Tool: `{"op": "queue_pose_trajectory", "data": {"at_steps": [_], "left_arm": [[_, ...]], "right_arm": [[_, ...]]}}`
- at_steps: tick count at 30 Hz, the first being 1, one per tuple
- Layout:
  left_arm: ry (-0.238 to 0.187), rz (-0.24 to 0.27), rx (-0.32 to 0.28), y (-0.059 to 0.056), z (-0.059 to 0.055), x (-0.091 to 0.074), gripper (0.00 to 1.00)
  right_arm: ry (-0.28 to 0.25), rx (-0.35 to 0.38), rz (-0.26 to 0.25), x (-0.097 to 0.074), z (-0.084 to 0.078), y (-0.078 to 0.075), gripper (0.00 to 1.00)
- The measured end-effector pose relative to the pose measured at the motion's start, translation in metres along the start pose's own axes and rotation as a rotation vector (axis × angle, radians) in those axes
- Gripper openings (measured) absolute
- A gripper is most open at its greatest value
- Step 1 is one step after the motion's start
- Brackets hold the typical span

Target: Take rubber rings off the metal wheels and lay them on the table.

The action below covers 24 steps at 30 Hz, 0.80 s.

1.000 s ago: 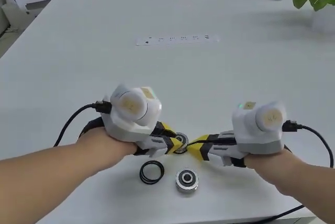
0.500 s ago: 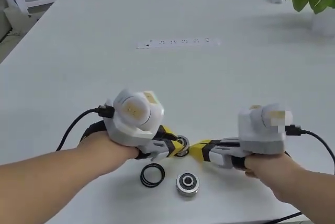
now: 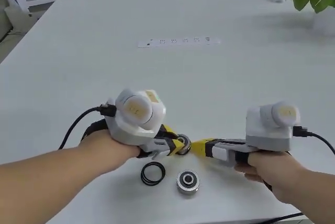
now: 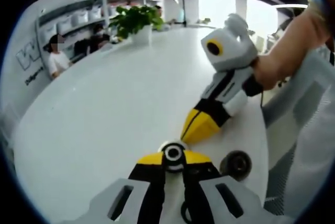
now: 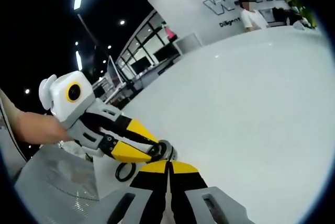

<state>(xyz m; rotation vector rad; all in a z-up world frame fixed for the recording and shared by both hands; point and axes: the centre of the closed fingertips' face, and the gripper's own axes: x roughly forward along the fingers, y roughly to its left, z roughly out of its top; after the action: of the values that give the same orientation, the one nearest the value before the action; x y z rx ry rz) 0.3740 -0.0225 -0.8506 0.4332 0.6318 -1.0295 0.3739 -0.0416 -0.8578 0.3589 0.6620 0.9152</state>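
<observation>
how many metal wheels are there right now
2. One wheel is clamped in the left gripper; the second wheel lies on the table beside the loose rubber rings. None appears hidden.

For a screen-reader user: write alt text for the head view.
The left gripper clamps a small metal wheel over a white table, and the shut right gripper points at it from close by. Nearer the person, black rubber rings and a second wheel lie on the table.
</observation>
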Motion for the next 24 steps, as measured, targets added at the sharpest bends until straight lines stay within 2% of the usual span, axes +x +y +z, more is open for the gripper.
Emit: {"op": "queue_pose_trajectory", "data": {"at_steps": [1,4,11,24], "left_arm": [[0.001,0.000,0.001,0.0000,-0.0001,0.0000,0.12],[0.001,0.001,0.002,-0.0001,-0.0001,0.0001,0.12],[0.005,0.008,-0.003,-0.0008,0.0001,0.0001,0.12],[0.019,0.017,0.004,-0.0012,-0.0003,0.0003,0.11]], "right_arm": [[-0.011,0.046,0.024,-0.0006,0.0026,0.0034,0.00],[0.004,0.019,0.021,-0.0012,0.0013,0.0036,0.00],[-0.017,0.066,0.032,-0.0007,0.0036,0.0047,0.00],[-0.017,0.063,0.040,-0.0002,0.0050,0.0112,0.00]]}}
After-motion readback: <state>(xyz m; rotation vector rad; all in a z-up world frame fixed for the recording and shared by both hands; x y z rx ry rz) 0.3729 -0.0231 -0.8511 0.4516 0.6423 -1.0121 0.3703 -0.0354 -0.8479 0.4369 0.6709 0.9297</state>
